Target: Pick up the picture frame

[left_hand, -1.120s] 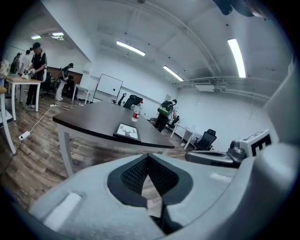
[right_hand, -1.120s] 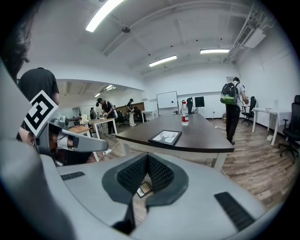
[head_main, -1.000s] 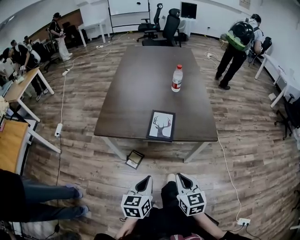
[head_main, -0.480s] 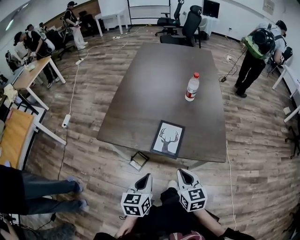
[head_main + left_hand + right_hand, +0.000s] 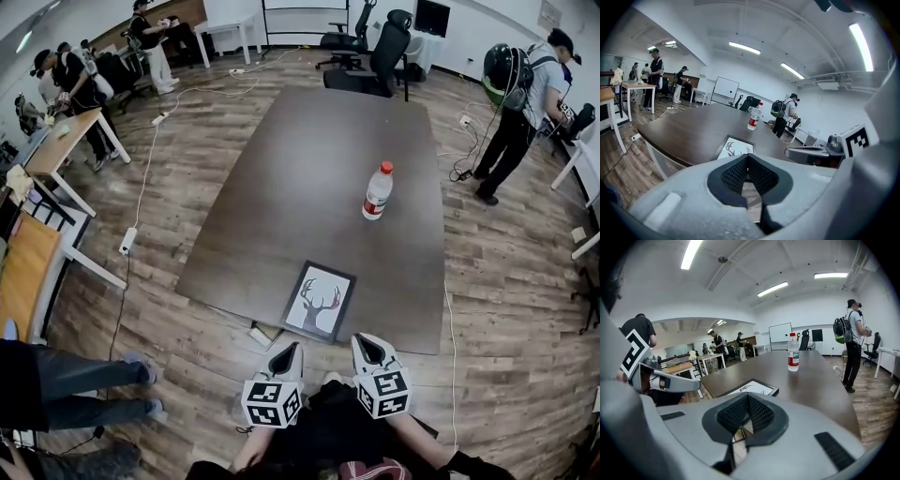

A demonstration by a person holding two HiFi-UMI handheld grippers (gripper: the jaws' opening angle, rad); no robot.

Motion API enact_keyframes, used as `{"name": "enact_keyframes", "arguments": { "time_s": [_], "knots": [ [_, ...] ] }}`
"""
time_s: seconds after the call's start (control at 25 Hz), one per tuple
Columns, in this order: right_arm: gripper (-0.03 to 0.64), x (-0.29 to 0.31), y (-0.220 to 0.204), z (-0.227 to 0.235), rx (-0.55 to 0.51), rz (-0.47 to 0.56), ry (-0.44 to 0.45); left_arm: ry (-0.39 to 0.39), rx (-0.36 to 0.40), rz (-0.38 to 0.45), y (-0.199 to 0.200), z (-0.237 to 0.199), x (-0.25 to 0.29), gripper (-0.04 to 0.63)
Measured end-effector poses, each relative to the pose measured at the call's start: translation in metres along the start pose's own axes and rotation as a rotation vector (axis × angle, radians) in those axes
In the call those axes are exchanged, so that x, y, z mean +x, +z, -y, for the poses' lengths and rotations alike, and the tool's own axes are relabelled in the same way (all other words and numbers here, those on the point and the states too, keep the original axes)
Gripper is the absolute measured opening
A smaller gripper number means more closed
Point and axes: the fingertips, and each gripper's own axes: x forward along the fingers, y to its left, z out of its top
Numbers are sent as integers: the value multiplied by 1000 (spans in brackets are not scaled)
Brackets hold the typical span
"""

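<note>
A dark picture frame (image 5: pixel 320 302) with a deer print lies flat at the near edge of the long brown table (image 5: pixel 300 178); it also shows as the frame (image 5: pixel 736 147) in the left gripper view and the frame (image 5: pixel 751 388) in the right gripper view. My left gripper (image 5: pixel 292 352) and right gripper (image 5: pixel 361 345) hang side by side just short of the table edge, below the frame. Both are shut with nothing between their jaws and touch nothing.
A water bottle (image 5: pixel 377 191) with a red cap stands upright mid-table, right of centre. A second small frame (image 5: pixel 262 335) lies on the wood floor under the near edge. Office chairs (image 5: pixel 380 52) stand at the far end. Several people stand around; someone's legs (image 5: pixel 75 375) are at left.
The table and picture frame have drawn closer to both grippers as I moved forward. The grippers keep their place side by side, still shut.
</note>
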Motion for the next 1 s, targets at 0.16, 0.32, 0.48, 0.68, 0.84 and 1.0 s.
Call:
{"name": "enact_keyframes", "arguments": {
  "time_s": [0.16,0.32,0.48,0.68,0.84,1.0],
  "knots": [
    [6,8,-1,20,-4,-15,19,5,2,-5,2,10,22,9],
    [6,11,-3,37,-17,-28,18,7,-3,-10,3,19,37,11],
    [6,12,-2,43,-21,-27,3,4,1,-14,10,22,49,11],
    [6,14,3,56,-5,-17,-29,-20,23,-22,16,27,63,9],
    [6,17,3,58,-52,-18,-70,-45,33,-31,20,25,71,11],
    [6,25,5,58,-16,-18,-94,-48,36,-43,25,12,76,9]
  ]
}}
